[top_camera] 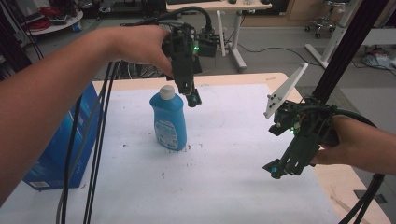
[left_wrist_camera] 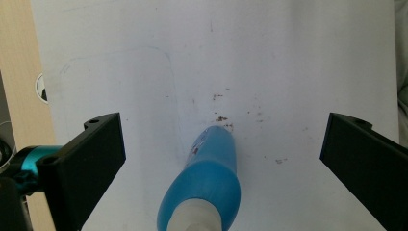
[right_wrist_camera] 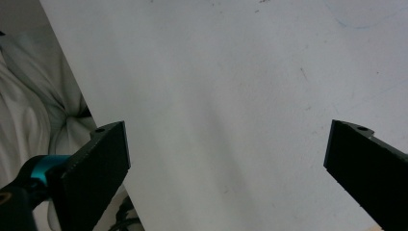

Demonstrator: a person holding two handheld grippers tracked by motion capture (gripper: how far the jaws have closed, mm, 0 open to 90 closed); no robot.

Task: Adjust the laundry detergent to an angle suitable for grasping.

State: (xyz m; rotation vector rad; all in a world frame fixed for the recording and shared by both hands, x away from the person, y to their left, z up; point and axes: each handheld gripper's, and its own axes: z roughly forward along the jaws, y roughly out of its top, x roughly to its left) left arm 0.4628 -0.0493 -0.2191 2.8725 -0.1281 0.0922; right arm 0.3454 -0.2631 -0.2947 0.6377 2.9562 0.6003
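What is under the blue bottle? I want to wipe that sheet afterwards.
The blue bottle stands upright on the white sheet, with dark specks around its base. The sheet directly beneath the base is covered.

Wooden table (top_camera: 280,77) w/ white sheet (top_camera: 233,154) over most of top, speckled w/ small dark marks. Grey floor (top_camera: 275,39) behind. White desk legs (top_camera: 237,44) at centre back, round white table (top_camera: 56,25) w/ red cables far left, office chair base (top_camera: 322,23) far right. Black frame post (top_camera: 345,46) on right. Light dim, even.
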